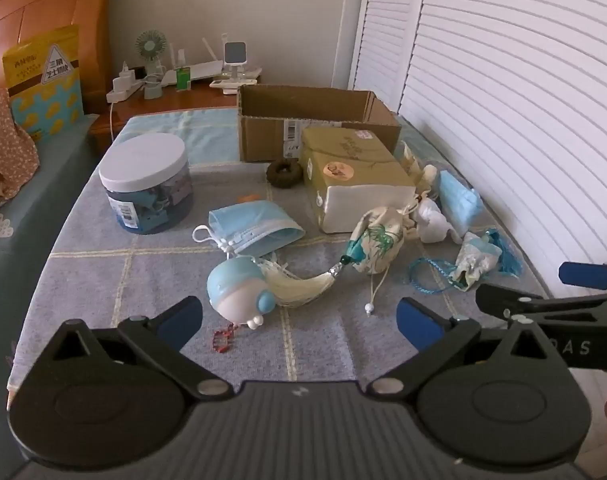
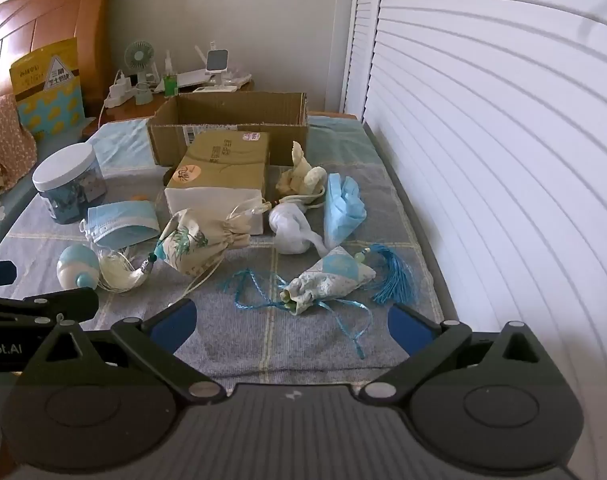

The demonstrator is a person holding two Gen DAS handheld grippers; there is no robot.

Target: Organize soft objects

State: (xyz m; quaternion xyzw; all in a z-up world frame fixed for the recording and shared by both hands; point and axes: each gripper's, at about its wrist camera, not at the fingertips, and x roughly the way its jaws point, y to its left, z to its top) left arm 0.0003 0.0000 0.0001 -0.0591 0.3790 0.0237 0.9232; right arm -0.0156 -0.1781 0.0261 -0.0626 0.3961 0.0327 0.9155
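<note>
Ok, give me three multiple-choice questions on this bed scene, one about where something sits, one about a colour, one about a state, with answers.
1. Where is the open cardboard box?
A. Behind the tan packet
B. In front of the jar
C. Between the grippers

2. What colour is the tassel on the small pouch nearest the right gripper?
A. Red
B. Blue
C. Black

3. How do the left gripper jaws stand?
A. Shut on a mask
B. Shut on nothing
C. Open, holding nothing

Answers: 1 A, the box stands farther back, against the packet. 2 B, its strands are bright blue. 3 C, bare blanket shows between the spread fingers.
</note>
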